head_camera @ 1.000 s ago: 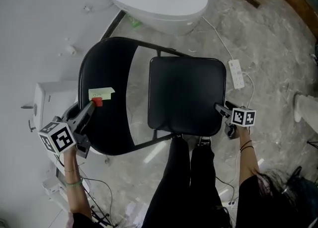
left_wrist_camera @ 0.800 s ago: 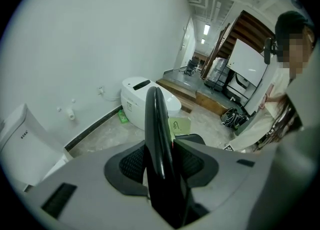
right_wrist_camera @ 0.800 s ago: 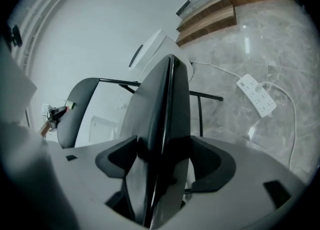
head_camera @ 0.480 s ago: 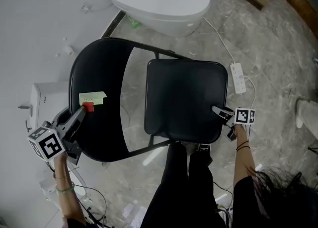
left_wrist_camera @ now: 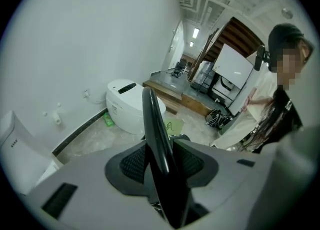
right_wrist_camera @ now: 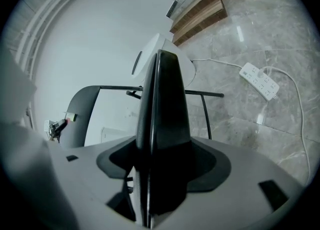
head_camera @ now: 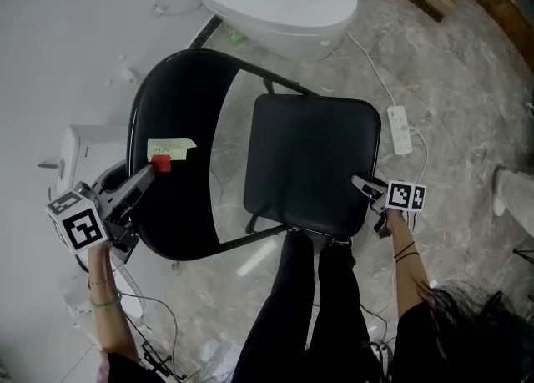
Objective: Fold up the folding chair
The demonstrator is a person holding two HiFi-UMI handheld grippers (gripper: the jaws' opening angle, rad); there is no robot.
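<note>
Seat (right_wrist_camera: 163, 98) edge between right gripper (right_wrist_camera: 156, 160) jaws (own view)

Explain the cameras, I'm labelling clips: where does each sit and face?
Head view: on the person's head, facing steeply down at the folding chair; shows legs, left tongs and right tongs.
Left gripper view: on the left tongs, shut on the backrest edge, facing the toilet; the person's torso shows right.
Right gripper view: on the right tongs, shut on the seat edge, facing the backrest.
Shared: toilet in all three; power strip in head and right gripper views.
</note>
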